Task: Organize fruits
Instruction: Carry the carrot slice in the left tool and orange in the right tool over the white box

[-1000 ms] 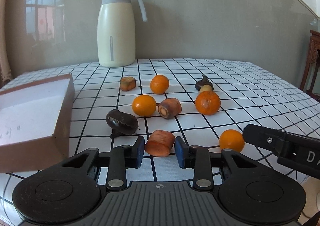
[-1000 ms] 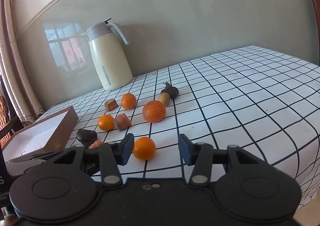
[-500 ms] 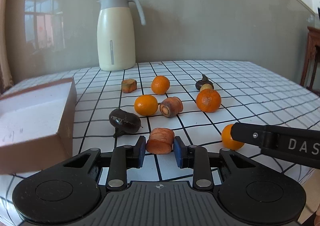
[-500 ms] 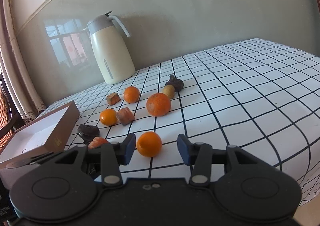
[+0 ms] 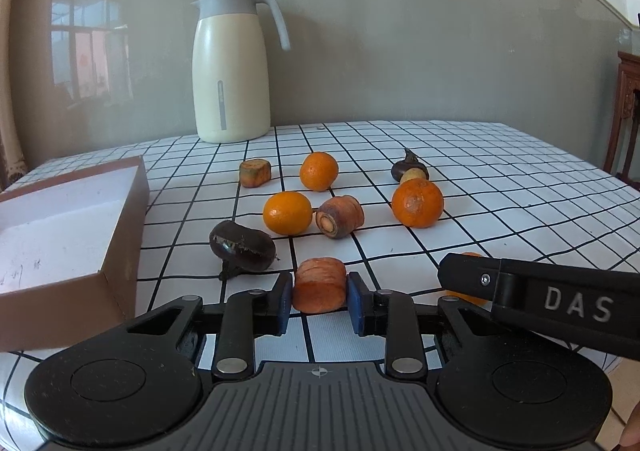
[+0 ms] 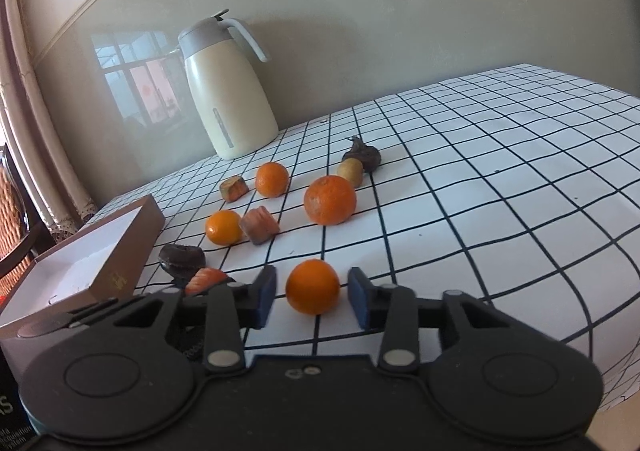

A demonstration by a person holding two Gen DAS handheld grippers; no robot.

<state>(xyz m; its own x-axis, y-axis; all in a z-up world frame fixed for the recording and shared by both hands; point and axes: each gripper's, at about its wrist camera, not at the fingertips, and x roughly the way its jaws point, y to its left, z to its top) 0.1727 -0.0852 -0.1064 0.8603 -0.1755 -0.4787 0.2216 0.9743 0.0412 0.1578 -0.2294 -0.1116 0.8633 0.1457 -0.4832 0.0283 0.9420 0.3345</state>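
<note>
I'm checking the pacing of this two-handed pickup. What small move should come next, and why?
Probably finish closing the right gripper on the orange: its jaws have just been closing, but slight gaps remain beside the fruit. The left gripper already clamps the carrot piece, ready to lift toward the box.

Right half of counter: bare checked cloth, open passage.
Left edge: open cardboard box walls off that side.
Back: thermos jug against the wall.
Middle: oranges, carrot chunks and dark fruits scattered with narrow gaps between them.
Near front: right tongs cross beside left tongs.
</note>
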